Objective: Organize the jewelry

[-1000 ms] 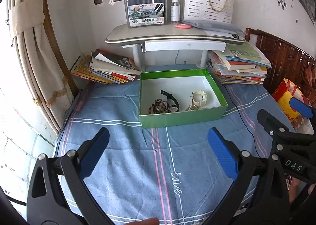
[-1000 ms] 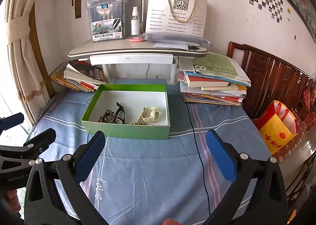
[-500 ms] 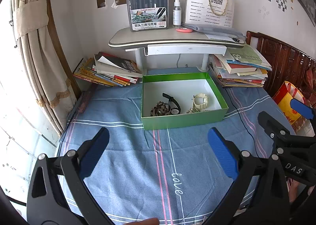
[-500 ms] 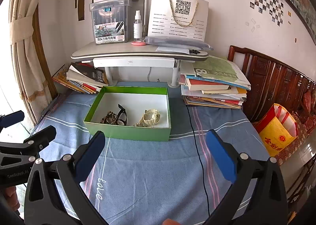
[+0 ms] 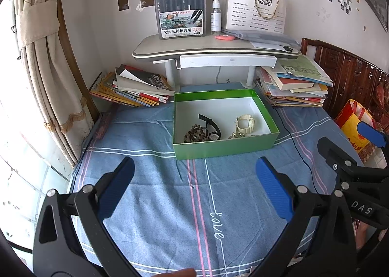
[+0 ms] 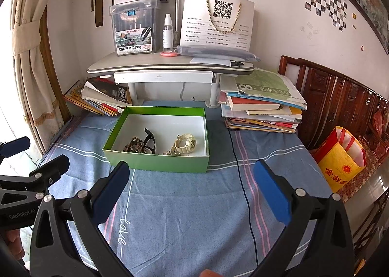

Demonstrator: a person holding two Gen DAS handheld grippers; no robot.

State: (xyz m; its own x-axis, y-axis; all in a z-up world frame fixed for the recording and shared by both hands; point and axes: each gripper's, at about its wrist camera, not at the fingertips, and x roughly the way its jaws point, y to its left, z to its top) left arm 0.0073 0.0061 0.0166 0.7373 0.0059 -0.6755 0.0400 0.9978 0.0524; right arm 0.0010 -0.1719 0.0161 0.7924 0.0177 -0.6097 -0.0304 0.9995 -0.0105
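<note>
A green box (image 5: 225,149) with a white inside sits on the blue bedspread; it also shows in the right wrist view (image 6: 158,162). Inside lie a brown bead bracelet (image 5: 195,133), a black watch (image 5: 211,127), a cream watch (image 5: 246,122) and a small pale chain (image 5: 234,135). The same pieces show in the right wrist view: beads (image 6: 133,144), black watch (image 6: 149,142), cream watch (image 6: 186,143). My left gripper (image 5: 194,189) is open and empty, held back from the box. My right gripper (image 6: 189,191) is open and empty beside it.
A small grey desk (image 5: 214,50) stands behind the box with a marker case (image 5: 181,13) and spray bottle (image 5: 216,19). Book stacks lie at left (image 5: 131,89) and right (image 5: 291,84). A black cable (image 6: 240,179) runs over the bedspread. A yellow bag (image 6: 340,157) stands at right.
Both grippers have drawn back and risen a little, so the box and desk sit lower and smaller in view. Both stay open. The jewelry has not moved.
</note>
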